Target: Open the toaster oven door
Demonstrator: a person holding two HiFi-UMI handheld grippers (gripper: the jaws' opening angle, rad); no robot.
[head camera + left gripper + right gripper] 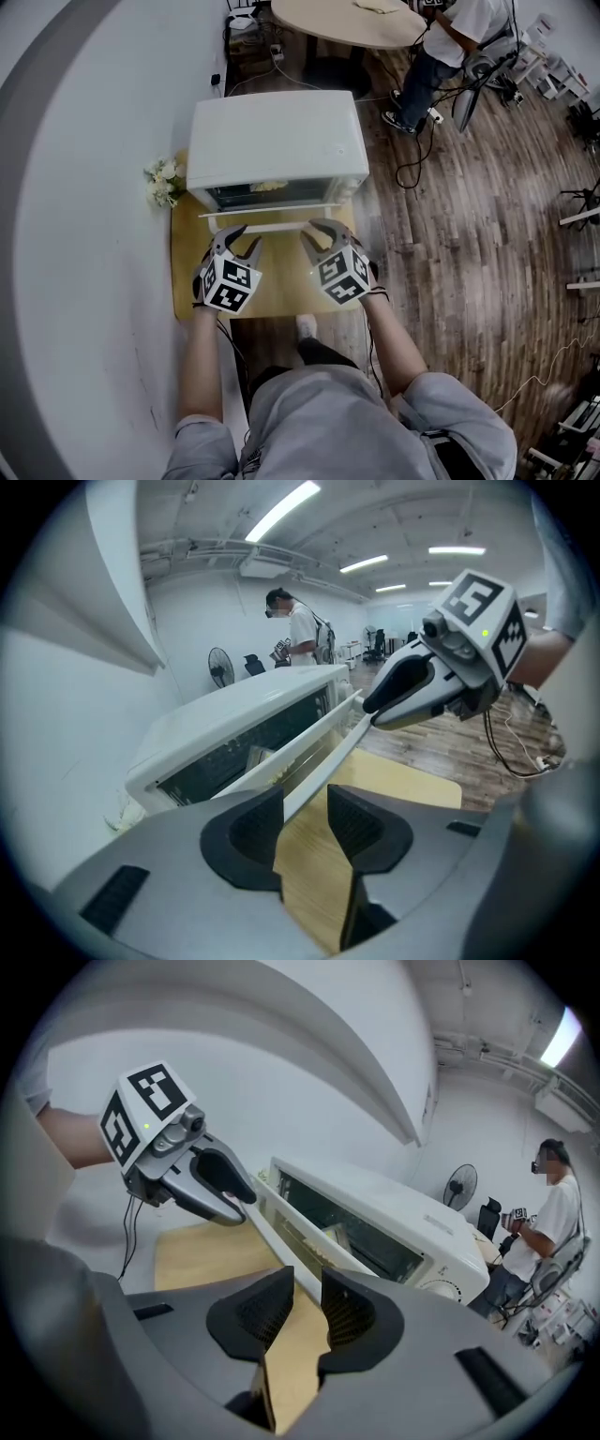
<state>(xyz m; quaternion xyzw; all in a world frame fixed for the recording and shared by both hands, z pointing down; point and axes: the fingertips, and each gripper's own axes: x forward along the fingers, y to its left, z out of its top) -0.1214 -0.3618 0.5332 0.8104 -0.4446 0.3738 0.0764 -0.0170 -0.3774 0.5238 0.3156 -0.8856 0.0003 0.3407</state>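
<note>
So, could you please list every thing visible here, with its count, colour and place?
toaster oven: 1, white, on the table by the wall
door handle: 1, white, across the oven front
table: 1, light wood, under the oven
flowers: 1 bunch, white, left of the oven
round table: 1, beige, far behind
person: 1, white shirt, beside the round table
left gripper: 1, grey, jaws apart around the handle
right gripper: 1, grey, jaws closed on the handle

Wall (84, 187) close left of toaster oven (277, 131); flowers (164, 183) in gap; wood floor (450, 234) open right.
</note>
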